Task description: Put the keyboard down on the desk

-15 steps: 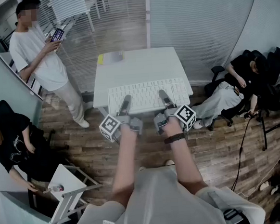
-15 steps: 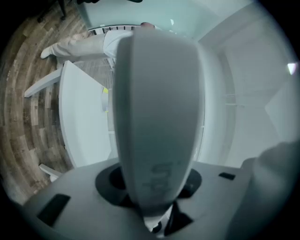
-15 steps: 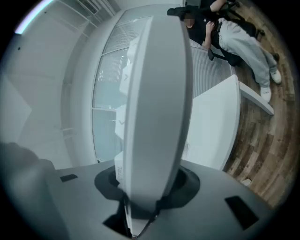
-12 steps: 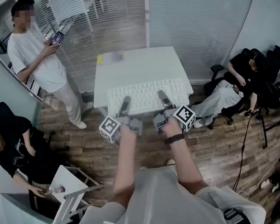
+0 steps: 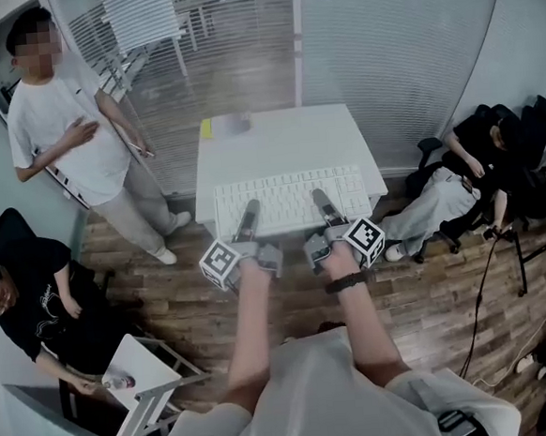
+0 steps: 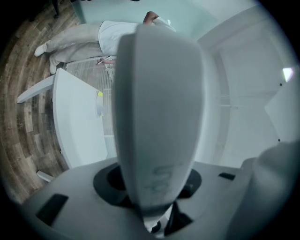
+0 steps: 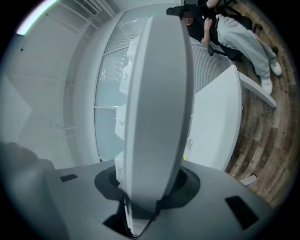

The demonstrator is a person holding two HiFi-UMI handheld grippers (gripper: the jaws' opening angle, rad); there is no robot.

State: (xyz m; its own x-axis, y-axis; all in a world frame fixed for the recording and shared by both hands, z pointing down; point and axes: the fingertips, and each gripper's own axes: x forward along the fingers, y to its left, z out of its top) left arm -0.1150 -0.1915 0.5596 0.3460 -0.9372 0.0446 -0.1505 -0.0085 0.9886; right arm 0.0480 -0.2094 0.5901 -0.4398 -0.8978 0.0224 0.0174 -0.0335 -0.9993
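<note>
In the head view the white keyboard (image 5: 290,200) lies level across the front part of the white desk (image 5: 281,141), with its near edge at the desk's front edge. My left gripper (image 5: 247,212) grips that near edge left of centre, its upper finger lying over the keys. My right gripper (image 5: 321,200) grips it right of centre in the same way. In the right gripper view a wide grey finger (image 7: 157,103) fills the middle, and the keyboard's white keys (image 7: 124,84) show beside it. In the left gripper view the finger (image 6: 159,112) hides the keyboard.
A yellow note (image 5: 206,128) and a small grey thing (image 5: 238,123) lie at the desk's far left. A person (image 5: 63,121) stands at the left, and other people sit at the left (image 5: 24,288) and right (image 5: 467,174). A small white side table (image 5: 139,364) holds a bottle.
The head view has shifted a little; both grippers and the keyboard keep their place at the desk's front. The standing person has lowered the arm that held the phone.
</note>
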